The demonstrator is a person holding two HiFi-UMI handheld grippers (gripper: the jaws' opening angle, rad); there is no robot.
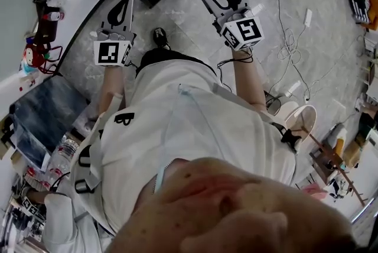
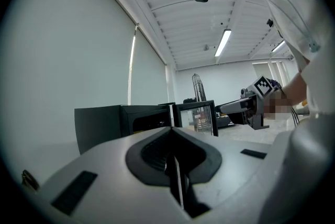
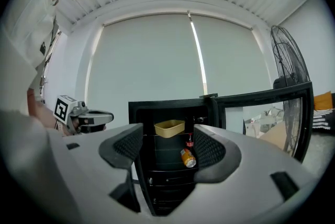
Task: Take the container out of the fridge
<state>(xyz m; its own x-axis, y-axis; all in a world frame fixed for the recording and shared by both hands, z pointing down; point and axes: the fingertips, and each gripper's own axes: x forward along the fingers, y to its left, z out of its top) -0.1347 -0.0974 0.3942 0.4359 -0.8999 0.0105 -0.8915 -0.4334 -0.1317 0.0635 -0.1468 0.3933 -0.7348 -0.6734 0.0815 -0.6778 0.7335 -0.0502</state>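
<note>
Both bare arms reach forward from the torso [image 1: 195, 127], the left forearm [image 1: 109, 92] and right forearm [image 1: 253, 83] roughly parallel, each ending in a tool pointed away from the body. The left tool [image 2: 174, 136] has its jaws pressed together along a thin seam. The right tool [image 3: 167, 147] has its jaws standing well apart with an open gap between them.

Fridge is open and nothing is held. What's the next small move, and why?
Probably ease the right gripper forward toward the yellow container high in the fridge: its jaws stand apart and empty, with the container framed between them, while the left gripper is shut.
</note>
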